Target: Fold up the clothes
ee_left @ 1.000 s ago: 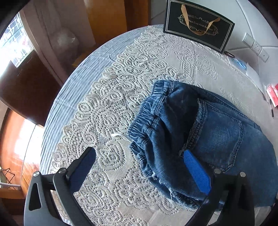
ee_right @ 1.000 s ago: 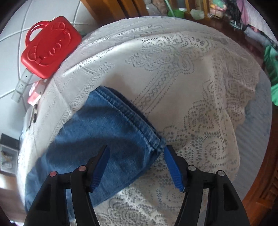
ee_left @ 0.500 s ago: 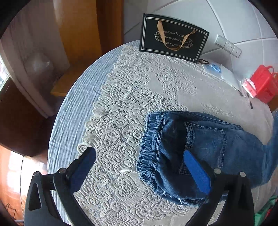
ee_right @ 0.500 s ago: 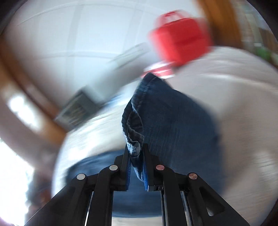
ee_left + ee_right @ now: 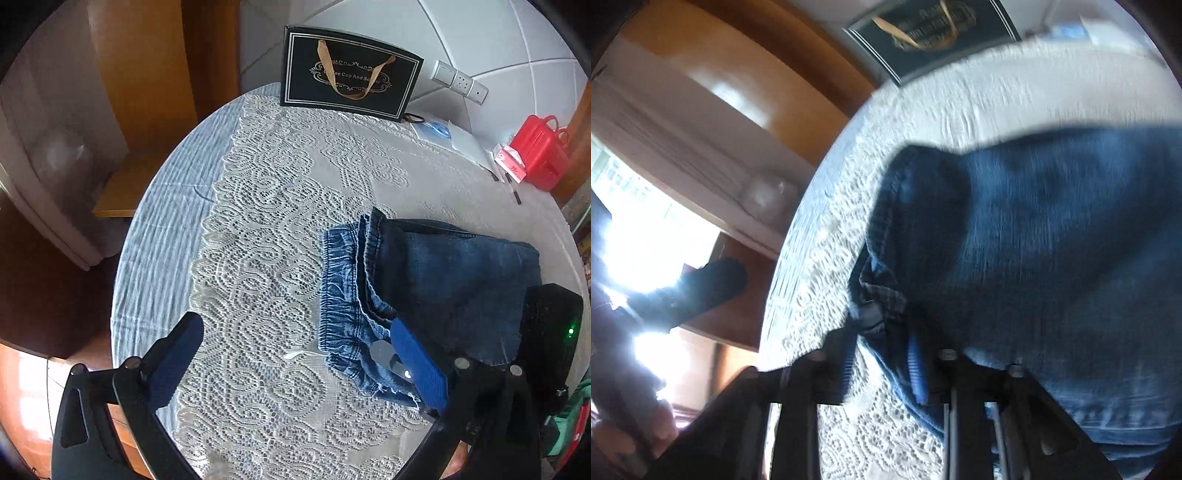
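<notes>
The folded jeans point(image 5: 443, 280) lie on the lace cloth point(image 5: 266, 258) at the near right of the tabletop point(image 5: 162, 229). A gift bag point(image 5: 351, 74) stands at the far edge. A red box point(image 5: 539, 151) sits far right, beside a small carton point(image 5: 511, 162).

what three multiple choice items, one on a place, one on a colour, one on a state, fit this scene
1. Where is the black paper gift bag?
A. far table edge
B. on the jeans
C. on the floor

2. What colour is the plastic case beside the wall?
A. green
B. red
C. yellow

3. The left gripper is
A. shut on lace
B. shut on denim
C. open

A: it stands behind the white lace tablecloth.
B: it is plainly red.
C: its fingers stand wide apart, one over the blue denim jeans.
</notes>
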`<state>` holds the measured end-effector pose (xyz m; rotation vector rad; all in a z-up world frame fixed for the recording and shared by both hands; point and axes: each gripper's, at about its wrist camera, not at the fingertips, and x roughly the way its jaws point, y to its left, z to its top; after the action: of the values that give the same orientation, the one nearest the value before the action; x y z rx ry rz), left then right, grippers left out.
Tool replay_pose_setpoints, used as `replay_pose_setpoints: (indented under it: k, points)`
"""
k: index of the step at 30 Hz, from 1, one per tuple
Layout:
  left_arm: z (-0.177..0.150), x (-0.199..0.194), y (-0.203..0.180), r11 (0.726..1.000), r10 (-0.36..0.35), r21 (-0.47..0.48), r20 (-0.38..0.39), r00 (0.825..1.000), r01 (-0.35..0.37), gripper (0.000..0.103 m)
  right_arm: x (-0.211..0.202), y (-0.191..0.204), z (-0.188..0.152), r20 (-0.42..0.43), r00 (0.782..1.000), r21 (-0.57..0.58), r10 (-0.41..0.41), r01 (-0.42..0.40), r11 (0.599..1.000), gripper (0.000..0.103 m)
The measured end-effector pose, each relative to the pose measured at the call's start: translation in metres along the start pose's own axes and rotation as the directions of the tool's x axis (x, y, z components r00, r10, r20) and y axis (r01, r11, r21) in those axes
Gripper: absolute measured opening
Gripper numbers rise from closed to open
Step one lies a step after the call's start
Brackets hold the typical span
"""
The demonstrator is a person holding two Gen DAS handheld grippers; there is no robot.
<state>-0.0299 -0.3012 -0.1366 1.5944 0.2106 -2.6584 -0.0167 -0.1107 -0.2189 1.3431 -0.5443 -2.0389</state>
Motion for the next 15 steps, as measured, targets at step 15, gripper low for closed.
replay_pose_setpoints:
  k: [15]
  points:
    - [-0.006,0.044,-0.077,0.991,-0.078,0.103,-0.087,0.993,0.087,0.097,-0.198,-0.148,-0.032,0.193,0.876,0.241,-0.443,0.395,0.887,0.052]
